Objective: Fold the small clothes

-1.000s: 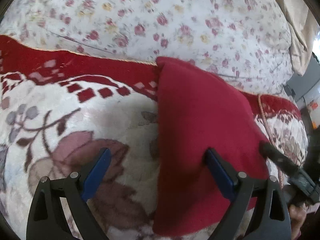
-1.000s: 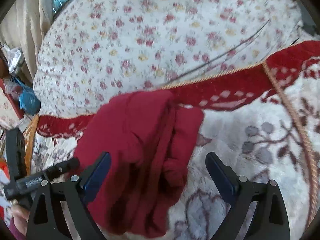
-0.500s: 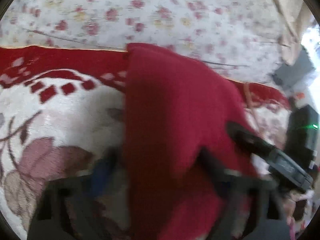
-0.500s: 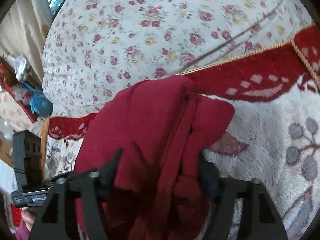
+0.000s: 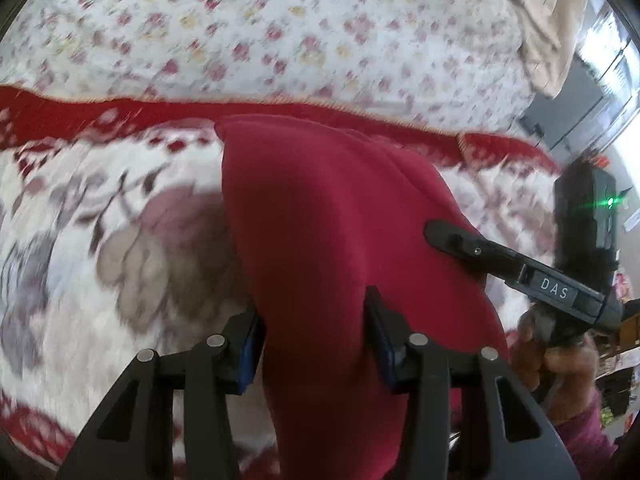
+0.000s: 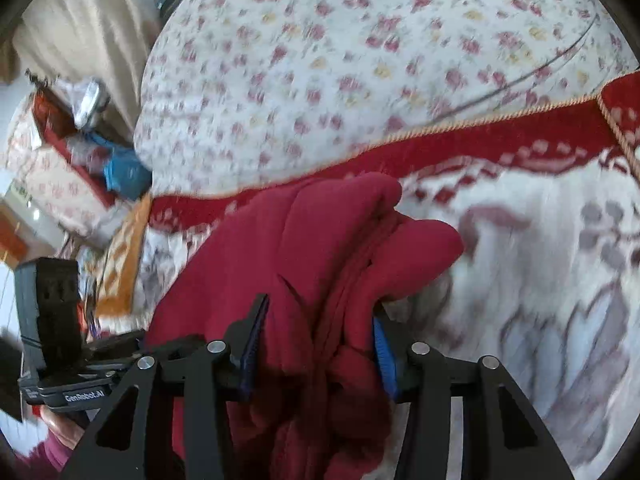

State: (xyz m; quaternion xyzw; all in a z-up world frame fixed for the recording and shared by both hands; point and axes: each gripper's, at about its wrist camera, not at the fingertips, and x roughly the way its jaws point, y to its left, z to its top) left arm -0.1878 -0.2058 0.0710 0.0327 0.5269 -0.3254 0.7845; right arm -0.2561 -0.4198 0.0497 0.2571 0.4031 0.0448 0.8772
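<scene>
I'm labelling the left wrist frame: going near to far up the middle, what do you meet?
Left gripper shut on the red garment → red border of the plush blanket → floral bedsheet.

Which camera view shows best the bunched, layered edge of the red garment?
The right wrist view. There the red garment shows its stacked folds and a rounded lobe, running down between the fingers of the right gripper. The left wrist view shows only a smooth, flat face of it, pinched by the left gripper.
</scene>
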